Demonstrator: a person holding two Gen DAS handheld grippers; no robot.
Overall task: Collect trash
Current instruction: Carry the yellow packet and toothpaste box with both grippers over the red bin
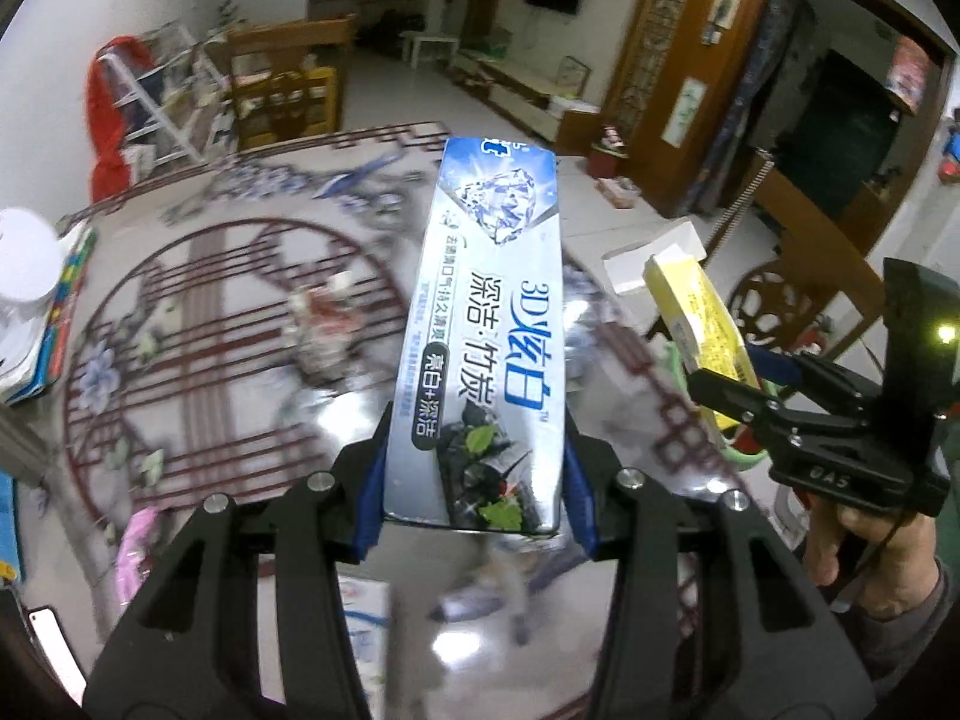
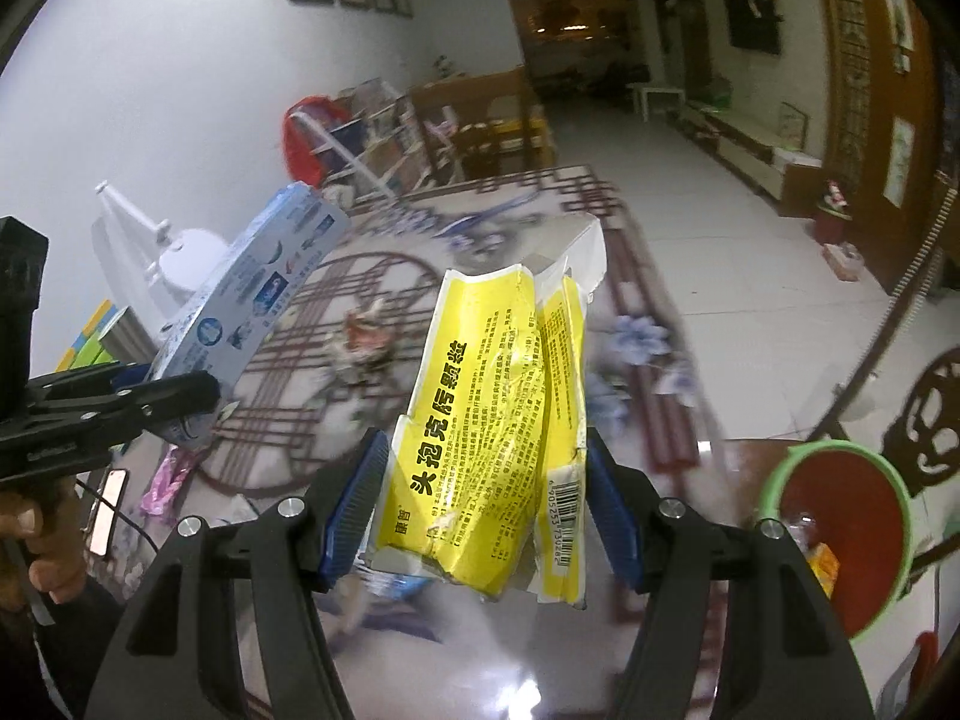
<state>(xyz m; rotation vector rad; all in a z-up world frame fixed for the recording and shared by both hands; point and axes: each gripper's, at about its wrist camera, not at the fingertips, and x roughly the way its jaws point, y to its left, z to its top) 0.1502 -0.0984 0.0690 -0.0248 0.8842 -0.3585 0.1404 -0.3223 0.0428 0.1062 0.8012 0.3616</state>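
Gripping a silver-blue toothpaste box [image 1: 480,336] near its lower end, the left gripper [image 1: 474,492] had both blue pads pressed on the box's long sides; the box stood up and away over the table [image 1: 240,360]. The right gripper [image 2: 486,510] was clamped likewise on a flattened yellow medicine carton [image 2: 492,420], torn open at its top. Both pieces were held clear above the tabletop. Low at the right, a green-rimmed bin [image 2: 840,546] with a red inside stood just past the table's edge, holding a few wrappers. A crumpled wrapper [image 2: 366,342] lay mid-table, a pink one [image 2: 165,480] near the left edge beside a phone [image 2: 108,513]. Books [image 1: 54,324] were stacked at the far left edge. Beyond the table, open tiled floor [image 2: 708,228] ran toward a hallway. Each hand [image 1: 864,546] held its handle with the gripper angled downward.
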